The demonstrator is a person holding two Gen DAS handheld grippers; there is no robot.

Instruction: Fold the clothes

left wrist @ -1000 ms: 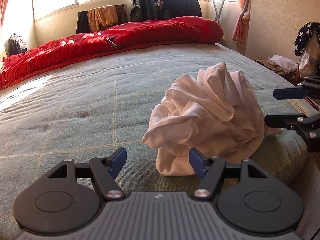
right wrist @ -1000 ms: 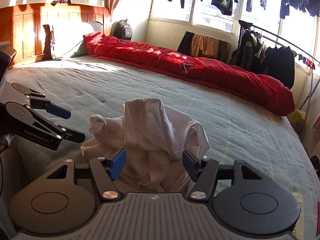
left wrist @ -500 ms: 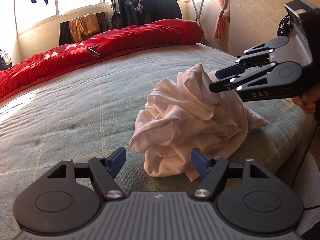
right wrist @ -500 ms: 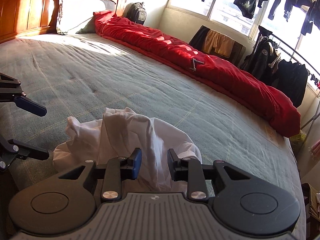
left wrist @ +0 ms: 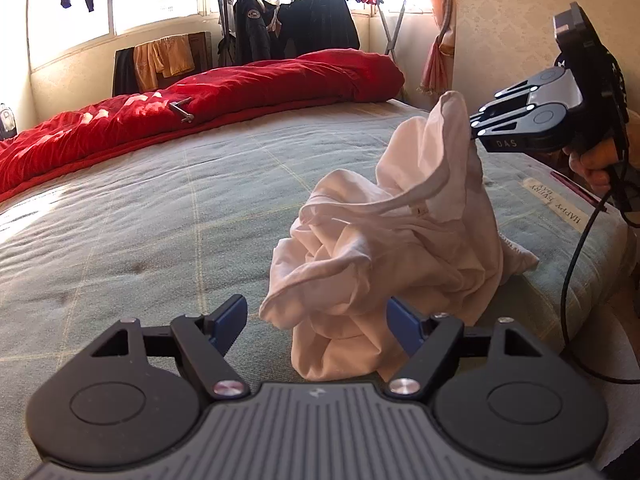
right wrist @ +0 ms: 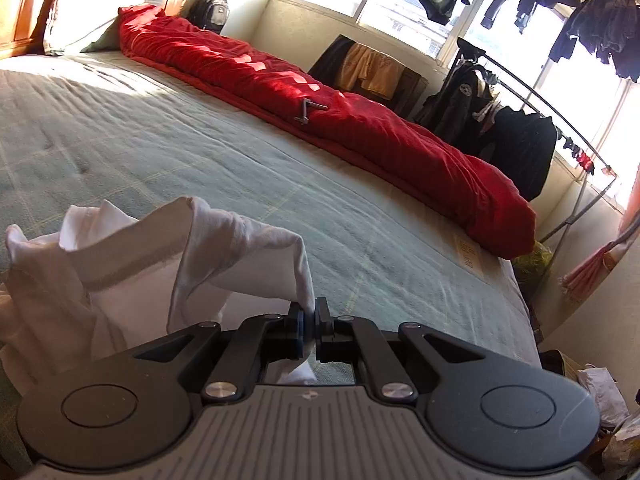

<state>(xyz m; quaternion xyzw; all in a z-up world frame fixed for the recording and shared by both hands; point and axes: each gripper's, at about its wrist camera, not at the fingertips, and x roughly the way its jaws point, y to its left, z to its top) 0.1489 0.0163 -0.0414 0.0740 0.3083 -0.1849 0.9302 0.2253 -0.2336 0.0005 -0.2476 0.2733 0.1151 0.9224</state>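
1. Right gripper (right wrist: 308,322) fingers are pinched on a fold of the white garment (left wrist: 400,248), pulling that part up into a peak.
2. Left gripper (left wrist: 318,326) fingers are spread wide, empty, low before the crumpled heap.
3. The garment sits on the green bed (left wrist: 160,208) near its edge.
4. A red quilt (left wrist: 224,100) lies along the far side.

Bed (left wrist: 168,208): crumpled white garment (left wrist: 400,248), red duvet (left wrist: 240,96), pillow (right wrist: 80,12).
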